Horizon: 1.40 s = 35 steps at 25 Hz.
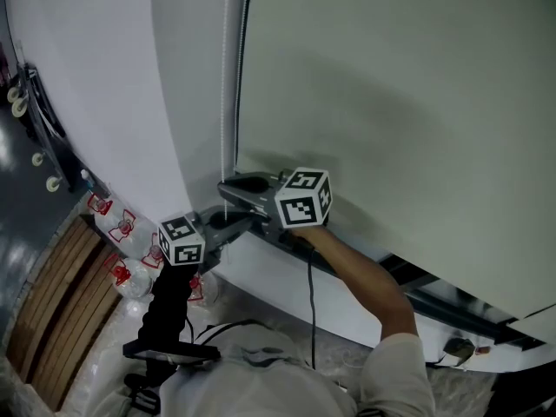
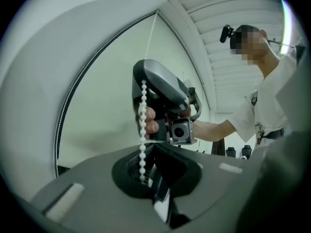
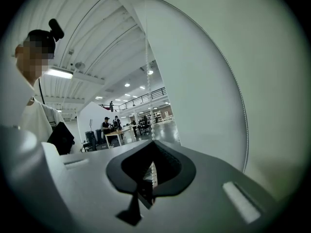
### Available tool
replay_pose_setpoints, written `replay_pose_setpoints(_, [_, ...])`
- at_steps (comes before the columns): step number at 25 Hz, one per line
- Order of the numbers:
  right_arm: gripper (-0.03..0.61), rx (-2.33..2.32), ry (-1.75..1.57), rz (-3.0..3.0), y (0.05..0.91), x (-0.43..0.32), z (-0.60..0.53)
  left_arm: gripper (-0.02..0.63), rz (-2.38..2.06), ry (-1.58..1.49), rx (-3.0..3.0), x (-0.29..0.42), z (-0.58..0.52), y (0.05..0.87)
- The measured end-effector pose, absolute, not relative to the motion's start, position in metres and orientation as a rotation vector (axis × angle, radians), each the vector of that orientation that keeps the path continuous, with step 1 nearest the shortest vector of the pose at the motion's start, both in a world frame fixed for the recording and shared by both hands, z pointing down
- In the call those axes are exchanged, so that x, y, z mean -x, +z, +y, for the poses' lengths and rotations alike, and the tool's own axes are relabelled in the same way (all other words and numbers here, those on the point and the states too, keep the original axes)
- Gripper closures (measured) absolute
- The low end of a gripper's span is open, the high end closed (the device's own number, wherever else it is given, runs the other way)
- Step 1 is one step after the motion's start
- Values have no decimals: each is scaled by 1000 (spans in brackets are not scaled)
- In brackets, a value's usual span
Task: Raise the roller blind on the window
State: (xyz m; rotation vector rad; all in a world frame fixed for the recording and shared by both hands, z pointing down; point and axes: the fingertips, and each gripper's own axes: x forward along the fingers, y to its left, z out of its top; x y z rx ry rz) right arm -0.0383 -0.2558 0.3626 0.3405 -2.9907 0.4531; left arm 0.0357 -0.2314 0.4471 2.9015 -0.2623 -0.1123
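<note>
Both the left tool [image 2: 144, 176] and the right tool [image 3: 152, 177] are clamped shut on the bead chain [image 2: 142, 130], the right just above the left. The pull is best made straight down along the chain, one tool holding while the other regrips. The chain runs vertically beside the left edge of the roller blind [image 1: 391, 102], which hangs low over the window

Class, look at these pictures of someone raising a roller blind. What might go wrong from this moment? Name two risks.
1. The left gripper and right gripper are both shut on the same thin bead chain, close together. If they pull against each other, the chain may strain or snap.
2. The beads are small, so the chain might slip through the shut jaws on a hard pull, and the roller blind would probably not rise.
</note>
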Motion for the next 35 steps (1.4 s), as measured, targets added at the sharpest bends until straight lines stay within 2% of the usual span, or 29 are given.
replay_pose_setpoints(4, [571,-322,433,-3042,351,34,-254,614,-250,-113,-2905,-38,-229,446])
replay_pose_setpoints(5, [522,-328,392,-3052,343,35,-257,614,-246,-112,-2906,-39,-228,445])
replay_pose_setpoints(6, [427,-328,369,-3069,330,35,-261,614,-243,-113,-2907,-39,-228,445])
replay_pose_setpoints(7, [374,-323,361,-3095,314,36,-266,614,-240,-114,-2908,-40,-228,444])
replay_pose_setpoints(8, [364,-321,348,-3127,294,36,-272,615,-238,-116,-2909,-40,-227,444])
replay_pose_setpoints(17, [400,-377,37,-3287,106,33,-313,615,-243,-118,-2900,-42,-228,439])
replay_pose_setpoints(18, [415,-389,15,-3287,96,32,-316,615,-246,-118,-2899,-43,-229,439])
replay_pose_setpoints(22, [560,-441,-23,-3315,78,27,-315,614,-255,-114,-2900,-39,-228,445])
replay_pose_setpoints(35, [565,-315,62,-3299,88,35,-294,614,-251,-125,-2894,-38,-229,438])
